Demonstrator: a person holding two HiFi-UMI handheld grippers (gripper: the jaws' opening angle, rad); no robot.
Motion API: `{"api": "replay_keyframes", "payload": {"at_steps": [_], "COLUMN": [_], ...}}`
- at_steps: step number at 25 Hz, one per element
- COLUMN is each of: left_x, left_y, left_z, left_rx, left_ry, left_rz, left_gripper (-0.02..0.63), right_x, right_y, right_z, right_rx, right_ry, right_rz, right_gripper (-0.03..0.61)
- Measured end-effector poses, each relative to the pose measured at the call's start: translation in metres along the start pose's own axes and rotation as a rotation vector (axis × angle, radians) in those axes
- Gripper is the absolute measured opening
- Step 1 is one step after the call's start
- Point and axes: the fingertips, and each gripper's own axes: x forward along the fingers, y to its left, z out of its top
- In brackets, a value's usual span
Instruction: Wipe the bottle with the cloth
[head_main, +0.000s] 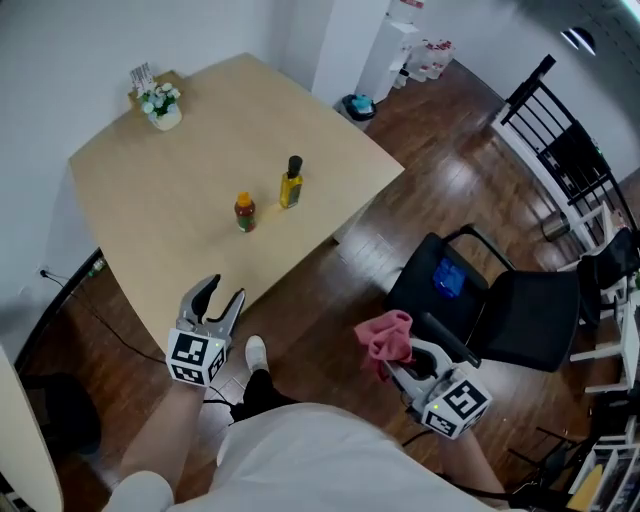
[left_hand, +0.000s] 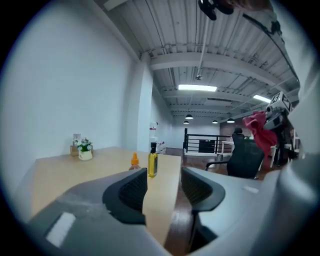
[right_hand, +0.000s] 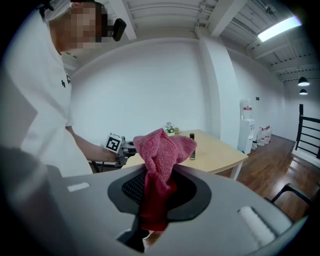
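Well, the right gripper (right_hand: 160, 186) clamps the soft pink cloth (right_hand: 161, 150), while the left gripper (head_main: 222, 294), its jaws parted and empty, faces the rigid, probably slick oil bottle (head_main: 290, 184) well ahead, best gripped round its body.

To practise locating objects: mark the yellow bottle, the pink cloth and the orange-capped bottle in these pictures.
yellow bottle (head_main: 290, 190): head view, its body.
pink cloth (right_hand: 160, 149): right gripper view, bunched upper part.
orange-capped bottle (head_main: 245, 215): head view, its body.
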Motion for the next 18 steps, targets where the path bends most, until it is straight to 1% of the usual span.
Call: {"api": "replay_keyframes", "payload": {"at_steps": [6,8,10,12,15,18], "left_x": [-0.119,-0.151,-0.183,-0.206,-0.222,-0.235], "left_y": [-0.162,-0.208,-0.250,-0.275,-0.293,-0.312], "left_z": [0.008,0.009,0.007,0.009,0.014,0.024], "left_rx": [-0.055,-0.067,-0.075,-0.055,-0.021,0.019], "left_ry": [-0.034,-0.016,0.022,0.049,0.066,0.048], "left_rz": [0.024,0.024,-0.003,-0.035,-0.076,-0.113], "left_gripper": [0.216,0.216,0.211,0.210,0.210,0.201], "right_x": [-0.100,-0.123,-0.144,-0.158,-0.169,-0.184], "right_y": [0.042,0.058,0.076,0.088,0.100,0.116], "right_z": [-0.043,-0.056,-0.067,-0.071,-0.074,-0.075], "right_rx": [-0.052,-0.054,-0.049,-0.057,-0.065,-0.056], "right_ry": [-0.070,-0.070,-0.064,-0.078,-0.113,-0.127], "right_rz": [0.127,0.175,0.217,0.235,0.224,0.201], "right_gripper": [0.086,0.086,0.086,0.086,0.086,0.086]}}
